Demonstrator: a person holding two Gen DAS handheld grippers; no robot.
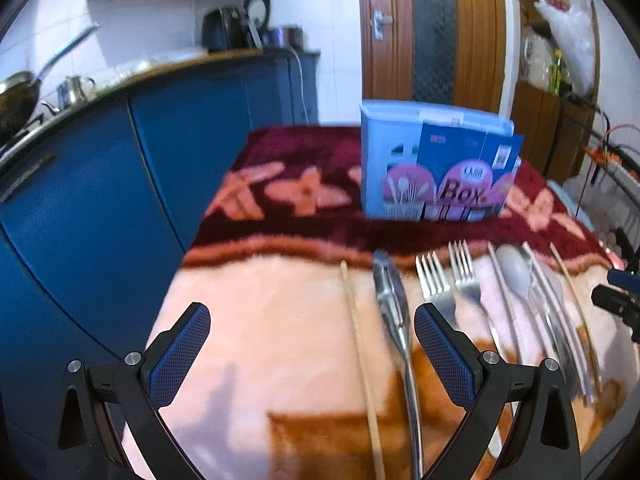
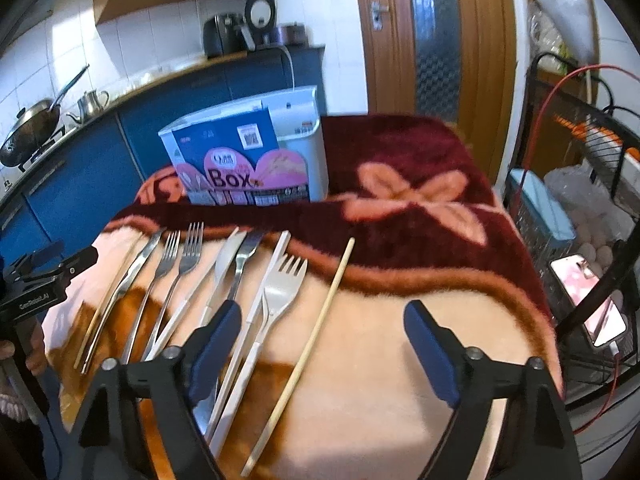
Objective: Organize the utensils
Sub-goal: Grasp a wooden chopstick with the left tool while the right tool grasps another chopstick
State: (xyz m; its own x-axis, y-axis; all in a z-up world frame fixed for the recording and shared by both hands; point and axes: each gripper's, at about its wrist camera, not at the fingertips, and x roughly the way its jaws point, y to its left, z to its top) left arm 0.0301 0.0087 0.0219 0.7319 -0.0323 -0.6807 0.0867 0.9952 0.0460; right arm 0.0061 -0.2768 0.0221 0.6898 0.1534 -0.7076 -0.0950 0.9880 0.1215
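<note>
A row of utensils lies on a pink and maroon blanket [image 2: 400, 320]. In the left wrist view a wooden chopstick [image 1: 356, 328] and a steel knife [image 1: 394, 312] lie between my open left gripper [image 1: 312, 320] fingers, with steel forks [image 1: 434, 284] and a spoon [image 1: 514, 272] further right. In the right wrist view my open right gripper [image 2: 322, 320] straddles a white plastic fork [image 2: 280, 292] and a second chopstick [image 2: 316, 332]; steel forks [image 2: 188, 252] and knives [image 2: 244, 256] lie to the left. A blue utensil box [image 2: 248, 160] stands behind; it also shows in the left wrist view [image 1: 436, 168].
Blue kitchen cabinets [image 1: 120, 184] with a wok [image 2: 32, 128] and kettle run along the left. A wooden door [image 2: 432, 36] is behind. A wire rack [image 2: 580, 208] with a phone [image 2: 588, 300] stands at the right table edge.
</note>
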